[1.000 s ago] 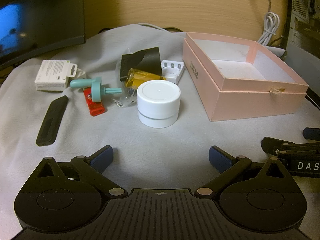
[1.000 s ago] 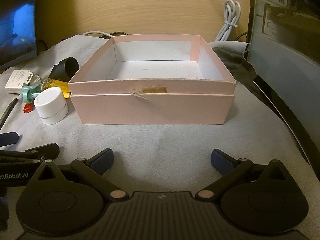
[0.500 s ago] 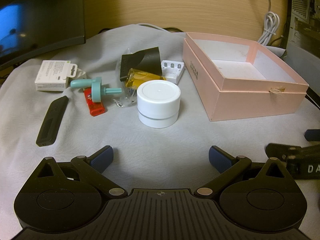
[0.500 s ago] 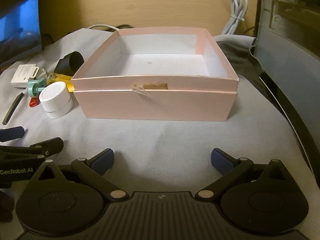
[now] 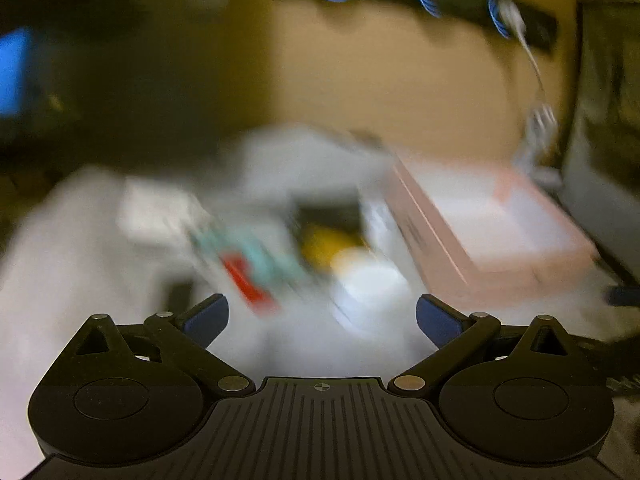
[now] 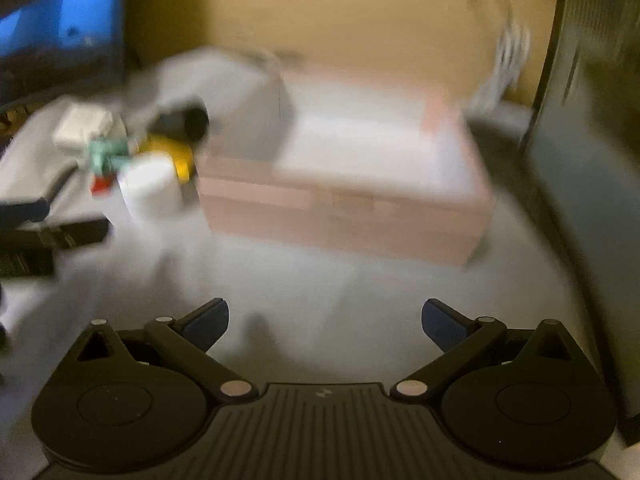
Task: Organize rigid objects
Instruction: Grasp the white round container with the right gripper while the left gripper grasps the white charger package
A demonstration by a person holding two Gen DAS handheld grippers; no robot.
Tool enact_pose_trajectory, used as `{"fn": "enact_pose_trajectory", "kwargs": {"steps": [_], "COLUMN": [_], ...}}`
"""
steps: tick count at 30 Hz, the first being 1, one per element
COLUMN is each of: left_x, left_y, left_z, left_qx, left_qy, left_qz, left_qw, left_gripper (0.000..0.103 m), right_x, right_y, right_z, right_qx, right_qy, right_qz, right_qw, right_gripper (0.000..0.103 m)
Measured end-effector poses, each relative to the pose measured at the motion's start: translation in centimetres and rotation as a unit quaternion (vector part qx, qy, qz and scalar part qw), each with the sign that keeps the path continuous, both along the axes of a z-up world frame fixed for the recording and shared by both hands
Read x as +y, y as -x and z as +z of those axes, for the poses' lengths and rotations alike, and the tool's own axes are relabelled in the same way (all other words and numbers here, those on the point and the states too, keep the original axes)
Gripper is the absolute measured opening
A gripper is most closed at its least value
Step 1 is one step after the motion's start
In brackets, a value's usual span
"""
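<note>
Both views are motion-blurred. An open, empty pink box (image 5: pixel 492 240) stands on the grey cloth, also in the right wrist view (image 6: pixel 344 208). Left of it lies a cluster: a white round jar (image 5: pixel 372 284) (image 6: pixel 150 190), a red piece (image 5: pixel 248 284), a teal peg (image 5: pixel 260 252), a yellow item (image 5: pixel 320 244) (image 6: pixel 176 156), a black roll (image 6: pixel 188 122) and a white packet (image 5: pixel 156 212) (image 6: pixel 82 126). My left gripper (image 5: pixel 322 318) is open and empty, just short of the jar. My right gripper (image 6: pixel 324 320) is open and empty, before the box.
A monitor (image 6: pixel 60 32) glows blue at the back left. A dark computer case (image 6: pixel 592 160) stands at the right. White cables (image 5: pixel 538 128) hang against the wooden back wall. The left gripper shows at the left edge of the right wrist view (image 6: pixel 48 236).
Both grippers have moved fast, blurring the views. The left one has risen and tilted up, so the objects sit lower and closer. The right one has drawn back and swung; the box looks smaller.
</note>
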State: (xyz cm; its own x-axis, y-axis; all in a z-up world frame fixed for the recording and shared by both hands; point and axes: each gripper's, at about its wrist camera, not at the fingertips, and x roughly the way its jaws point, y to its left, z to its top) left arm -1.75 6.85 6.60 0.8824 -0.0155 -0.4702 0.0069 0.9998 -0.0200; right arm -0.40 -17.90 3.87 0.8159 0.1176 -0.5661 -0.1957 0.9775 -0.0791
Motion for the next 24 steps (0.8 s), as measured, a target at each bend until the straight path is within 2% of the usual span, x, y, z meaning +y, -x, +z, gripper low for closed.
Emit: {"fn": "enact_pose_trajectory", "kwargs": {"steps": [1,2,4,5,7,9,11,12,14,16,18,21,24], "left_x": [1.6,3.5,7.4,8.9,11.4,12.6,13.7,14.3,15.4,16.1,15.8,14.2,12.0], "left_y": [-0.7,-1.8,-5.1,-6.6,-9.9,-13.0,-15.6,-16.8,-18.6,-19.8,-19.3,-17.7,-16.1], "left_z": [1.0,1.9,3.0,3.1,3.0,2.5,1.9,1.8,1.3,0.8,0.3,-0.2,-0.9], "left_qx": [-0.011,-0.015,0.009,0.018,0.038,0.061,0.075,0.082,0.104,0.133,0.150,0.167,0.177], "left_qy": [-0.002,0.002,0.022,0.028,0.012,-0.045,-0.087,-0.084,-0.048,-0.012,-0.020,-0.105,-0.213], "left_qz": [0.016,0.036,0.058,0.053,0.015,-0.042,-0.070,-0.085,-0.121,-0.162,-0.203,-0.255,-0.283], "left_qw": [0.9998,0.9992,0.9980,0.9980,0.9991,0.9962,0.9908,0.9894,0.9860,0.9777,0.9674,0.9466,0.9183], "left_gripper": [0.103,0.103,0.103,0.103,0.103,0.103,0.103,0.103,0.103,0.103,0.103,0.103,0.103], "right_x": [0.4,0.7,1.3,1.5,2.2,3.2,3.9,4.1,4.7,5.1,5.4,5.8,6.6], "right_y": [0.5,0.6,0.0,-0.4,-1.0,-1.4,-1.6,-1.7,-1.8,-2.0,-2.3,-2.9,-3.4], "right_z": [0.5,0.9,1.8,2.1,2.3,2.3,2.2,2.2,2.1,1.8,1.6,0.9,0.3], "right_qx": [-0.033,-0.045,-0.029,-0.017,-0.003,0.002,0.003,0.004,0.008,0.018,0.024,0.033,0.044], "right_qy": [0.002,0.001,-0.020,-0.037,-0.057,-0.048,-0.036,-0.030,-0.019,-0.010,-0.004,-0.001,-0.006], "right_qz": [-0.012,-0.015,0.008,0.019,0.030,0.038,0.047,0.049,0.049,0.043,0.040,0.038,0.043], "right_qw": [0.999,0.999,0.999,0.999,0.998,0.998,0.998,0.998,0.999,0.999,0.999,0.999,0.998], "right_gripper": [0.103,0.103,0.103,0.103,0.103,0.103,0.103,0.103,0.103,0.103,0.103,0.103,0.103]}}
